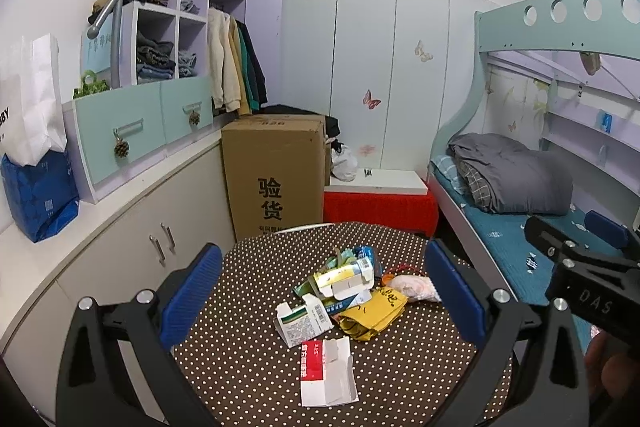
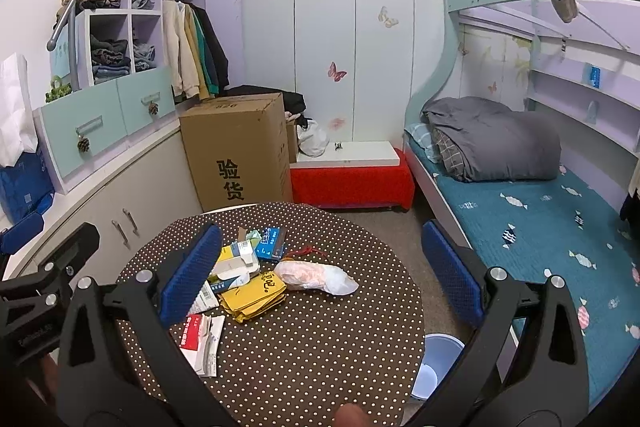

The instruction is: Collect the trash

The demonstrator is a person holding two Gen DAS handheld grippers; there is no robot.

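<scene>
Trash [image 1: 348,291] heaped on table [image 1: 260,379]; bin [image 2: 434,367] beside.

Both grippers, left gripper [image 1: 322,291] and right gripper [image 2: 320,269], are showing black frames, ribbed blue pads [image 1: 192,293], silver screws [image 1: 145,295] and white lettering.

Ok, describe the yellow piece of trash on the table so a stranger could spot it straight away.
Start at the round table with the brown, white-dotted cloth, in front of the bunk bed. In the heap of flattened cartons at its middle, the yellow bag lies folded flat, just left of the crumpled clear plastic bag. It is the only all-yellow item there, with dark handwriting-like marks on top.
</scene>
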